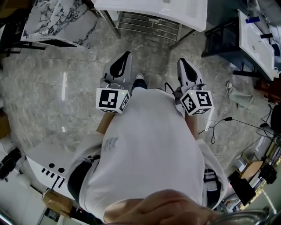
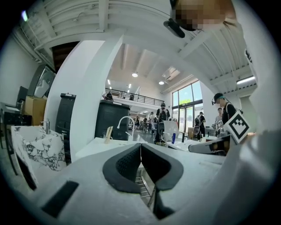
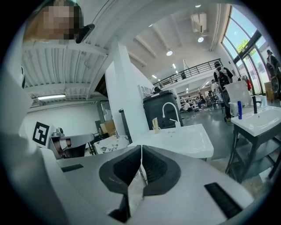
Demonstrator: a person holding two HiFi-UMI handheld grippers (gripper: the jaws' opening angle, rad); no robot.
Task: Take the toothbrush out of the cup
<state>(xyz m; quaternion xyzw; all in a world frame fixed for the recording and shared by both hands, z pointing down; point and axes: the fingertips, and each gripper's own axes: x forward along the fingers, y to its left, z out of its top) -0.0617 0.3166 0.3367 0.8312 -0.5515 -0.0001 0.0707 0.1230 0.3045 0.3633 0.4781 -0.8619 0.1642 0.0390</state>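
We judge nothing done yet: our left claw (image 2: 141, 151) and right claw (image 3: 141, 154) are pinched shut and empty, and what looks like the cup (image 3: 155, 126), too small to show the toothbrush, stands on the white basin (image 3: 189, 140) well ahead of them.

Glossy grey stone floor (image 1: 48, 88). White washbasin (image 1: 175, 11) at twelve o'clock, marble-patterned counter (image 1: 57, 19) at eleven, second basin (image 1: 257, 44) at two. Tall windows (image 3: 246, 44) and ceiling lamps (image 3: 169, 52) give bright light.
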